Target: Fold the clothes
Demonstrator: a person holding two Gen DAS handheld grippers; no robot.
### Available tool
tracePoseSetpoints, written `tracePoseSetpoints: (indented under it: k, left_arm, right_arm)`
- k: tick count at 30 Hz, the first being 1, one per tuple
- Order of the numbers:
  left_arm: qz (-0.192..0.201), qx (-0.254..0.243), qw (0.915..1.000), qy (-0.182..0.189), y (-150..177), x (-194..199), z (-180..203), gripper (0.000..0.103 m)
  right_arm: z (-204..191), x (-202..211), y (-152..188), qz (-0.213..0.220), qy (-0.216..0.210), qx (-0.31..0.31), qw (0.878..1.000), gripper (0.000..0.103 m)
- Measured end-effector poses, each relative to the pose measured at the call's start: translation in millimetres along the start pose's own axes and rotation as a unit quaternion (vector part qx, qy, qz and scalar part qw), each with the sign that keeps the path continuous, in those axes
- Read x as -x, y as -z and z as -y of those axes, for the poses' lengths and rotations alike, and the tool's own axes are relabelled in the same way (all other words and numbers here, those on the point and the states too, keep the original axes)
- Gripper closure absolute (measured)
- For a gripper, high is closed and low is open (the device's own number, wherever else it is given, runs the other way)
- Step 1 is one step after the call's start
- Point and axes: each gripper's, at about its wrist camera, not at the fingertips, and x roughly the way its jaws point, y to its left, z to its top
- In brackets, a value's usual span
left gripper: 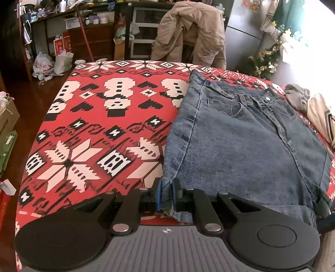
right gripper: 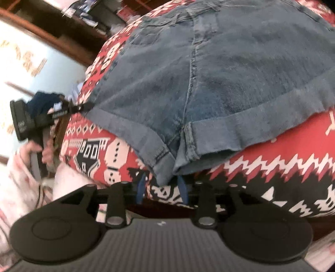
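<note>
Denim shorts (left gripper: 247, 146) of faded blue, cuffs rolled, lie flat, front up, on the red patterned cloth (left gripper: 100, 129), left gripper (left gripper: 166, 196) pinching one hem corner, right gripper (right gripper: 162, 191) standing agape at the other; a clean fold demands both corners gripped and lifted level.

Setting: a lived-in home, a cluttered living or dining room. A tabletop (left gripper: 100, 117) is covered with a red, white and black patterned cloth (left gripper: 117, 100). A tan coat (left gripper: 188, 33) is draped over a chair behind it. Dark wooden shelves (left gripper: 62, 18) crowded with bottles and boxes are seen along the back wall. Tied plastic bags (left gripper: 52, 62) are left on a wooden floor (left gripper: 29, 98). A small tinsel-trimmed tree (left gripper: 266, 60) is placed by a bright window.
</note>
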Motion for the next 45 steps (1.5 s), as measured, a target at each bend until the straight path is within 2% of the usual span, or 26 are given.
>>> tracePoseSetpoints:
  k: [4,6,7,9,11,15,17,20,22,25,27,29,32,34,37,38,39,45]
  left_arm:
    - [0.003,0.001,1.0000,-0.001,0.4,0.6,0.6,0.092]
    - [0.005,0.001,1.0000,-0.002,0.6,0.8,1.0,0.092]
    - [0.006,0.001,1.0000,-0.002,0.8,1.0,1.1,0.092]
    - [0.008,0.000,1.0000,-0.001,0.8,2.3,1.5,0.092]
    - [0.011,-0.005,0.9999,0.004,0.4,6.4,2.0,0.092]
    - [0.000,-0.022,0.9997,0.010,4.3,5.9,3.5,0.092]
    - [-0.013,-0.031,0.9994,0.003,10.8,-3.1,5.1,0.091]
    - [-0.012,-0.025,0.9996,0.001,11.7,-2.4,5.3,0.090]
    - [-0.008,-0.024,0.9997,-0.005,11.3,1.4,5.8,0.083]
    - [0.002,-0.028,0.9993,-0.024,12.1,12.4,9.9,0.083]
    - [0.011,-0.021,0.9994,-0.025,13.0,22.3,12.8,0.081]
    - [0.025,-0.009,0.9996,-0.004,13.6,35.3,21.7,0.081]
    - [0.036,0.005,0.9981,0.050,15.1,45.9,44.5,0.080]
    - [0.030,0.004,0.9957,0.088,16.6,44.3,65.6,0.079]
    - [0.017,-0.005,0.9906,0.136,20.0,37.4,98.7,0.075]
    - [0.012,-0.015,0.9888,0.148,21.8,34.0,110.4,0.074]
    - [0.008,-0.021,0.9875,0.156,23.2,31.3,118.5,0.074]
    - [-0.006,-0.026,0.9818,0.188,28.3,18.9,146.0,0.074]
  right_arm:
    - [1.8,-5.4,-7.6,0.006,0.004,-0.045,0.999,0.073]
    - [-1.1,-8.5,-7.7,0.012,0.020,-0.047,0.999,0.090]
    - [-2.7,-10.2,-7.4,0.016,0.030,-0.044,0.998,0.095]
    - [-6.8,-11.5,-5.2,0.020,0.041,-0.030,0.999,0.098]
    - [-14.5,-7.8,-3.2,0.017,0.058,0.011,0.998,0.099]
    - [-31.8,12.1,2.0,0.018,0.099,0.122,0.987,0.100]
    - [-31.0,14.4,4.5,0.007,0.105,0.136,0.985,0.100]
    - [-28.1,3.1,7.9,-0.011,0.101,0.133,0.986,0.099]
    - [-26.4,6.2,9.1,-0.012,0.090,0.129,0.987,0.094]
    - [-24.7,18.9,12.3,-0.012,0.086,0.145,0.986,0.086]
    - [-28.3,34.2,16.0,0.006,0.092,0.168,0.981,0.081]
    - [-34.6,53.3,16.4,0.037,0.091,0.197,0.975,0.079]
    - [-43.4,62.7,9.9,0.081,0.118,0.236,0.961,0.064]
    - [-41.1,55.3,1.7,0.082,0.123,0.239,0.960,0.063]
    - [-33.0,32.4,-9.7,0.058,0.128,0.227,0.964,0.063]
    - [-29.8,26.0,-9.7,0.047,0.134,0.230,0.963,0.080]
    - [-27.0,21.6,-7.8,0.036,0.139,0.236,0.961,0.087]
    - [-29.2,25.6,7.9,0.019,0.139,0.281,0.949,0.091]
